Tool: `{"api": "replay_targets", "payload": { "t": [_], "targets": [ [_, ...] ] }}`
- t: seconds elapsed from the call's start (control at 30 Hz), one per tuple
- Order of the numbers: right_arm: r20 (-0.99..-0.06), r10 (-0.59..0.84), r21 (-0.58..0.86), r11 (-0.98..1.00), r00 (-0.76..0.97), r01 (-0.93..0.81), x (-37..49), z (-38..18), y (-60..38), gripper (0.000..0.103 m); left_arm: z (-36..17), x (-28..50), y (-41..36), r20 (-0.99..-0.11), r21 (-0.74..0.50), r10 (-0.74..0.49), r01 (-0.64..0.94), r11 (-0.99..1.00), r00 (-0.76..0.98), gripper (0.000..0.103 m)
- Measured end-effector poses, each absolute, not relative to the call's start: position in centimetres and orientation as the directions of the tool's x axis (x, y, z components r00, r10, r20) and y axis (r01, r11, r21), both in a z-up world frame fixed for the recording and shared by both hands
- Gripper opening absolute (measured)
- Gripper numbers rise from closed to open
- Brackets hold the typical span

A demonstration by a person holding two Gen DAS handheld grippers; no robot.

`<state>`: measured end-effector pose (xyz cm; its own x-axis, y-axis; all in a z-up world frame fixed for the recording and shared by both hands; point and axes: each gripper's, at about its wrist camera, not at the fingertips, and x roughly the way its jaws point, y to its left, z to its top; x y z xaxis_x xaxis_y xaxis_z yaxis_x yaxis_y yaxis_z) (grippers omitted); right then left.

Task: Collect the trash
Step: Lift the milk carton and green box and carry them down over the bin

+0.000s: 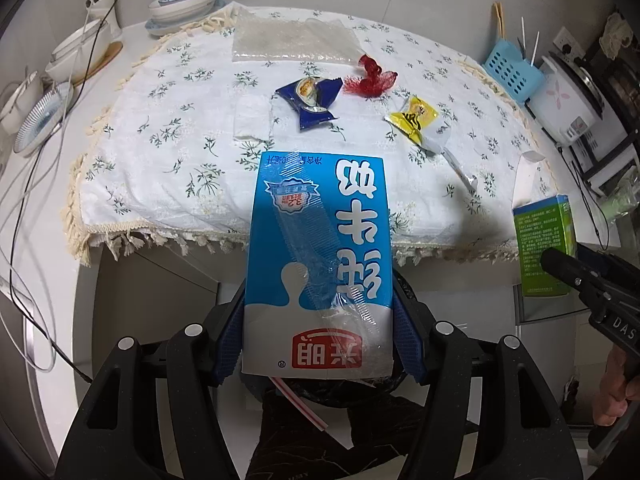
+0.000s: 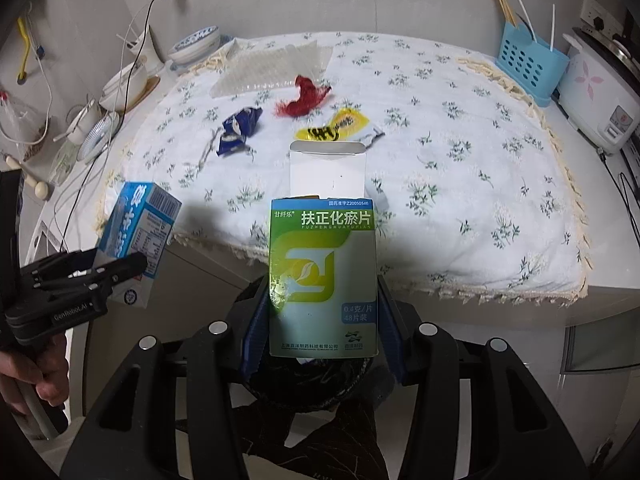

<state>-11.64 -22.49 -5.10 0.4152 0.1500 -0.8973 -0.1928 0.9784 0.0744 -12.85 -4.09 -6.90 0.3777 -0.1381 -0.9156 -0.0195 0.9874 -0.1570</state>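
Note:
My left gripper [image 1: 318, 336] is shut on a blue milk carton [image 1: 320, 248] with a striped straw [image 1: 298, 402], held in front of the table edge above a black bin [image 1: 384, 390]. My right gripper [image 2: 322, 332] is shut on a green medicine box [image 2: 323, 276] with its flap open, also above the black bin [image 2: 304, 388]. On the flowered tablecloth [image 1: 168, 160] lie a blue wrapper [image 1: 310, 100], a red scrap [image 1: 372, 78], a yellow wrapper [image 1: 414, 118], a white tissue [image 1: 252, 116] and a clear plastic sheet [image 1: 294, 42].
Bowls and plates [image 1: 184, 2] stand at the table's back left with cables [image 1: 24, 200] hanging beside them. A blue utensil basket [image 2: 530, 64] and a white rice cooker [image 2: 600, 104] stand at the right. The other gripper shows in each view, the left one [image 2: 80, 284] and the right one [image 1: 592, 280].

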Motion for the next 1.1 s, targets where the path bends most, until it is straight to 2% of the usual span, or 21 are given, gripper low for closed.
{"api": "replay_targets", "payload": {
  "t": [1.1],
  "targets": [
    [-0.969, 0.108, 0.062, 0.977, 0.221, -0.206, -12.2, -18.2, -22.1, 0.046, -17.1, -12.5, -5.2, -0.965, -0.113, -0.115, 0.023, 0.993, 0.236, 0.062]
  ]
}}
